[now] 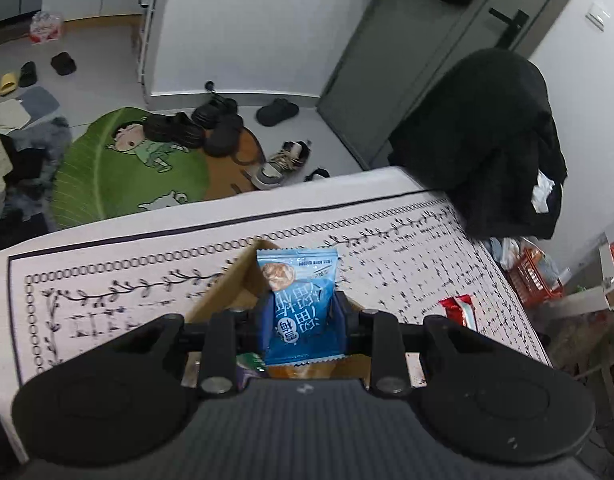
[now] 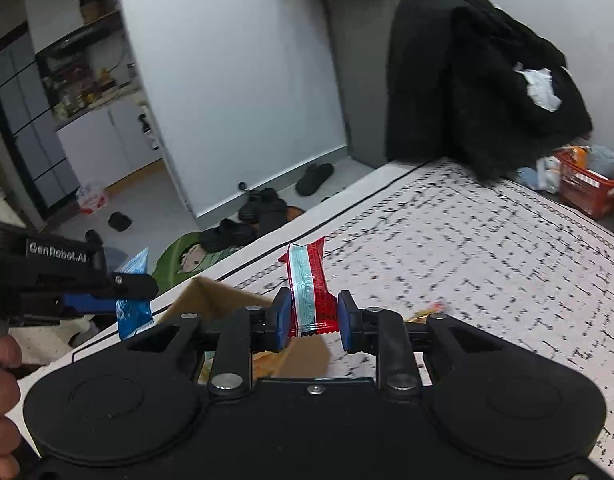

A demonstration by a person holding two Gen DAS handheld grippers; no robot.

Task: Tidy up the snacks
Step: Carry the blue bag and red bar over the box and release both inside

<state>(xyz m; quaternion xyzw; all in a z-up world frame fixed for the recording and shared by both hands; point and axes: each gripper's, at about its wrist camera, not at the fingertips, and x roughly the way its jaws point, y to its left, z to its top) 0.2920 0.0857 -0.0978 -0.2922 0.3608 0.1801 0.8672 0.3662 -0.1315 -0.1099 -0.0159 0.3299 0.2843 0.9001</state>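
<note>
Two claws, each pinching one snack: left claw blue packet, right claw red packet.

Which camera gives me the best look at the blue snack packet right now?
The left wrist view: the blue snack packet stands front-on between the left gripper fingers, above the cardboard box. The right wrist view shows only its edges, behind that gripper's side.
</note>
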